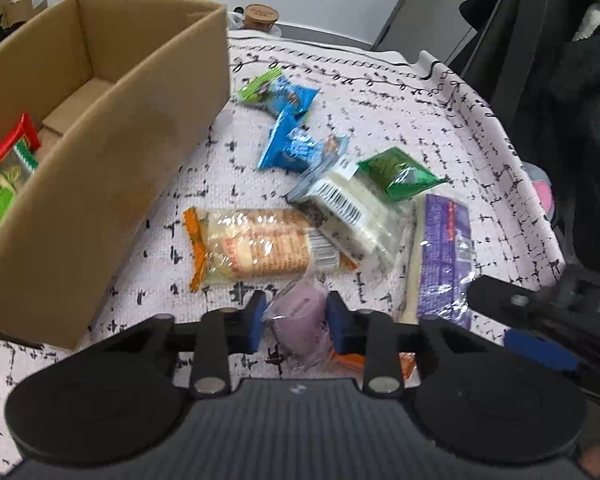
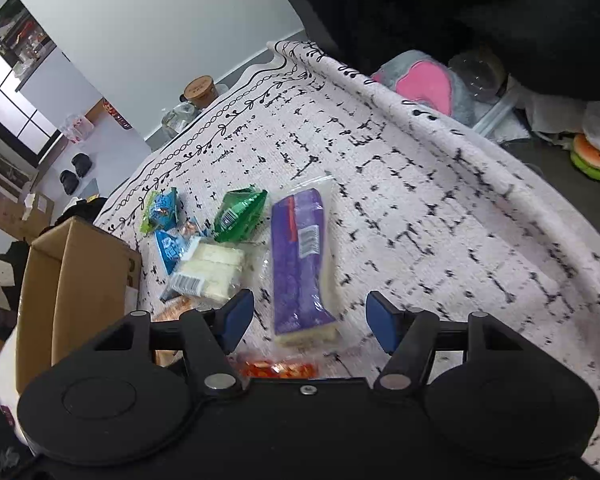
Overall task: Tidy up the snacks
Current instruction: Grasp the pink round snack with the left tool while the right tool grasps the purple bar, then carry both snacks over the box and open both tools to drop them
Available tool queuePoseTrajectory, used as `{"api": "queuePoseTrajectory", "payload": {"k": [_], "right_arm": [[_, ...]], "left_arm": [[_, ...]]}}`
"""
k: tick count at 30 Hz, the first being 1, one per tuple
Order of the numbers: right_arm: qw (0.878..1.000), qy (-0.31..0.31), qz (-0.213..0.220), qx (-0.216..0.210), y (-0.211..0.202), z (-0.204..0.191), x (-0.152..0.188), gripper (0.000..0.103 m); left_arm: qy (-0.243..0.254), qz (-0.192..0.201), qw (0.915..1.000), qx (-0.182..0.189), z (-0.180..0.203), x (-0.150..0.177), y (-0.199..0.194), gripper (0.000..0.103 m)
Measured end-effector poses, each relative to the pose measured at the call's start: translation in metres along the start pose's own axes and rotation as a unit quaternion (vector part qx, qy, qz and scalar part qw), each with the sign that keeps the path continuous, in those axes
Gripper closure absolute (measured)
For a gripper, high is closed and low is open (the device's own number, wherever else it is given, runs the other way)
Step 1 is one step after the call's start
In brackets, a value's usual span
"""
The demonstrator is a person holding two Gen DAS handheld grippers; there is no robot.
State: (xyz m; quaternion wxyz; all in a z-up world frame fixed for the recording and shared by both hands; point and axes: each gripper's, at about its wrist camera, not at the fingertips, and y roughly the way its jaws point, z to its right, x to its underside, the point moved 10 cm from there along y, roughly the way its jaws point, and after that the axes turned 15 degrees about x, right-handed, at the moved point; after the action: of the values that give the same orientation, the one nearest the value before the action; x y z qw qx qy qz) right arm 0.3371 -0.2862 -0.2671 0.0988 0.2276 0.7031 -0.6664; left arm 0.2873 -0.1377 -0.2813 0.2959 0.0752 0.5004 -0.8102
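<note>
Although several wrappers carry printing, none of the brand names or wording can be read; only white barcode labels stand out, one on the white cake packet (image 1: 342, 210), one on the orange-ended biscuit packet (image 1: 260, 246) and one on the long purple packet (image 2: 302, 264). The snacks lie scattered on a white cloth (image 1: 380, 92) patterned with black dashes and a vine border. The left gripper (image 1: 296, 320) has its blue pads pressed against both sides of a small pale purple snack (image 1: 300, 312) in clear, crinkled wrap, which sits on the cloth just in front of the biscuit packet. The right gripper (image 2: 308, 318) stands with its jaws apart, one blue pad on each side of the near end of the long purple packet, with gaps showing between pads and wrapper. That packet is clear film over a purple top and a cream-coloured base. Farther back lie a shiny green pouch (image 2: 240, 216), two blue pouches (image 1: 290, 148) and a small light green one (image 1: 258, 86). An open brown cardboard box (image 1: 112, 152) stands on the cloth to the left of the snacks, holding a packet with red and green wrapping (image 1: 8, 176). A wrapper with orange and red print (image 2: 278, 368) shows just under the right gripper.
</note>
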Motion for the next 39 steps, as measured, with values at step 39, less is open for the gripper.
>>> {"api": "queuePoseTrajectory", "payload": {"k": [39], "right_arm": [[1.0,-0.009,0.02,0.011,-0.003,-0.016,-0.013,0.074]], "left_arm": [[0.041,0.037,0.9985,0.005,0.001,-0.048,-0.056,0.085]]}}
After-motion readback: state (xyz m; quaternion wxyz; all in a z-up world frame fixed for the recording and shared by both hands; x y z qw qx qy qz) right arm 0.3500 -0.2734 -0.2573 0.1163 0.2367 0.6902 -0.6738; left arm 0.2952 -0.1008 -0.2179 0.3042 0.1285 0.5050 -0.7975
